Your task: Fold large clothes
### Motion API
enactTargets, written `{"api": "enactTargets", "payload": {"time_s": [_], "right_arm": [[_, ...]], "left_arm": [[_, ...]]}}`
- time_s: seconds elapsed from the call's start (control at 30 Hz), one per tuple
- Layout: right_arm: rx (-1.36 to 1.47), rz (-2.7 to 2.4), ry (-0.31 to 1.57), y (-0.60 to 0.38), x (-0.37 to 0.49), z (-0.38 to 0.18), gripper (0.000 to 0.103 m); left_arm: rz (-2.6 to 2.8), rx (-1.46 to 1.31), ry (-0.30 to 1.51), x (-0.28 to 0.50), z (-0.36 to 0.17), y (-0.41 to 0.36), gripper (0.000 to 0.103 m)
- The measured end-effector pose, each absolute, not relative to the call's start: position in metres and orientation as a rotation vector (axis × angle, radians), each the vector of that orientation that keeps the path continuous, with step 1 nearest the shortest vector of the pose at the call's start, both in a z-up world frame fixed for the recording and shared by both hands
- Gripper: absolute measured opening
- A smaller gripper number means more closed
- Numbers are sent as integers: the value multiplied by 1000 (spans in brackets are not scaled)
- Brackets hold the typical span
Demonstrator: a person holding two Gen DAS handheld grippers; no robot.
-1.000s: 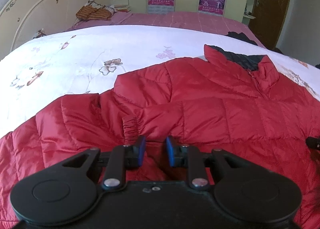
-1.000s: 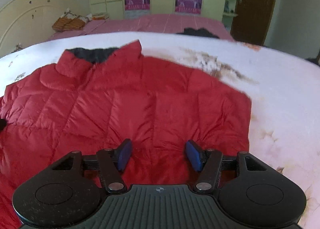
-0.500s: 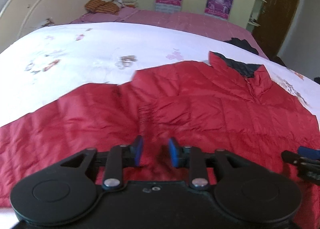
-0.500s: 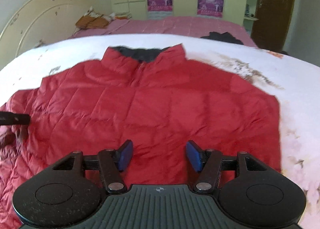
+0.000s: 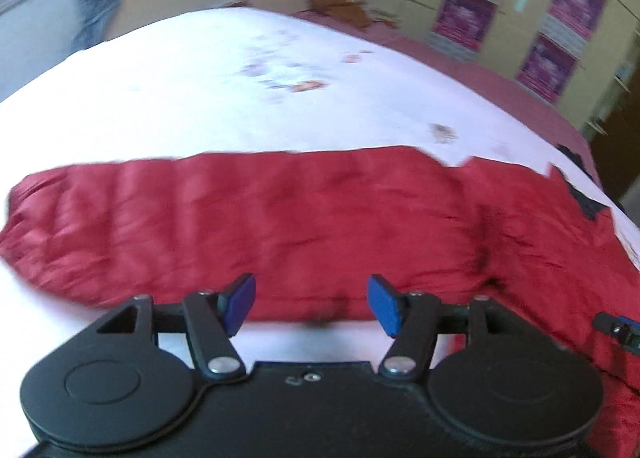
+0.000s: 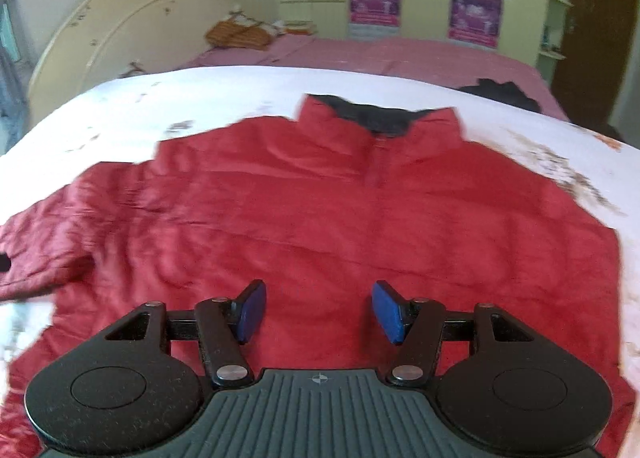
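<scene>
Hovering over the red jacket (image 6: 340,218), both claws apart and empty; left one (image 5: 311,304) just opened, sleeve (image 5: 240,218) laid out for folding.

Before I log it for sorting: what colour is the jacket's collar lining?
Black collar lining; right wrist view.

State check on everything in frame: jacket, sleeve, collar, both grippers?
red puffer jacket: lying flat, front up, on the white floral bedspread.
left sleeve: stretched straight out sideways on the bedspread.
collar: standing open, dark lining showing.
left gripper: open, jaws just been opening, nothing between them.
right gripper: open, empty, over the jacket's lower part.
</scene>
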State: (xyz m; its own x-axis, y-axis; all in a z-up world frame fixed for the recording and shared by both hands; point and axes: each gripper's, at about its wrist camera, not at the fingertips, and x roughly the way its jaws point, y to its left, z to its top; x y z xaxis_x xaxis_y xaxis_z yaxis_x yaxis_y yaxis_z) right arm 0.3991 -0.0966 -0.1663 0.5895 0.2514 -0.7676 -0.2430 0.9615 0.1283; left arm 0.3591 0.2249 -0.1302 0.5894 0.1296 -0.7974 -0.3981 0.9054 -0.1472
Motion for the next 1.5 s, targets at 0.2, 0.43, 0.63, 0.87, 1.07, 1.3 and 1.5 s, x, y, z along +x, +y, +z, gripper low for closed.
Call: {"api": "enactTargets", "payload": {"time_s": [0.2, 0.43, 0.63, 0.87, 1.07, 1.3, 1.5], "right_arm": [[30, 338, 877, -62, 404, -162, 59], [-14, 366, 911, -24, 407, -182, 59], [-27, 351, 920, -20, 412, -186, 59], [-84, 330, 930, -15, 415, -200, 59], [-75, 338, 927, -19, 416, -201, 59], [78, 328, 894, -44, 411, -181, 59], [121, 282, 878, -77, 400, -166, 59]], "left_arm": [[441, -453, 888, 312, -138, 279, 61], [564, -614, 834, 274, -151, 328, 60], [576, -687, 744, 285, -157, 358, 57], [621, -700, 673, 295, -162, 374, 12], [569, -585, 604, 304, -137, 354, 6], [322, -390, 528, 341, -81, 286, 6], [61, -276, 510, 385, -61, 197, 6]]}}
